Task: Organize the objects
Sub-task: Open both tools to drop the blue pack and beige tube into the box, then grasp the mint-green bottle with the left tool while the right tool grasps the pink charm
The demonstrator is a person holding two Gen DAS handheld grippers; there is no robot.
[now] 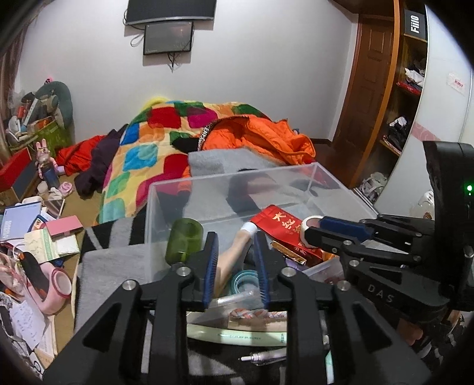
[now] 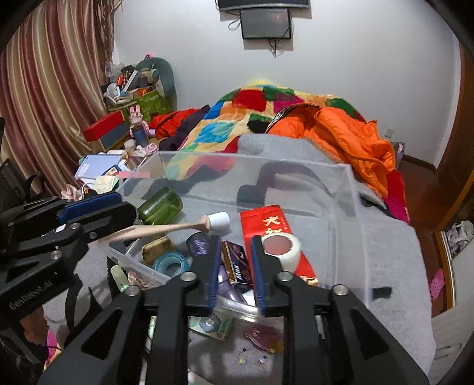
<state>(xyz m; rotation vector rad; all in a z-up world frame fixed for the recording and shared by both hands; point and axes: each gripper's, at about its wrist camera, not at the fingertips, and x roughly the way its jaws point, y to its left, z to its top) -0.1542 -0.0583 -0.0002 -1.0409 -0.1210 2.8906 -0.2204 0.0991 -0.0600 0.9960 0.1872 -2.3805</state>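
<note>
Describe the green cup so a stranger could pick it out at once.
Start at the clear plastic box standing on the grey blanket in front of the patchwork quilt. At its left end, behind the wooden mallet, the green cup lies on its side. It is the only see-through green thing there; the tape rolls nearby are teal and white.

"FiiO" on black box [image 1: 415, 23], "Mox" on dark pack [image 2: 237, 263], "GenRobot.AI" on left tongs [image 2: 97, 219]

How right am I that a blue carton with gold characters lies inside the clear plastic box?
Nearly right: the carton with gold characters is red, not blue. It does lie inside the clear plastic box, as the right wrist view shows.
</note>
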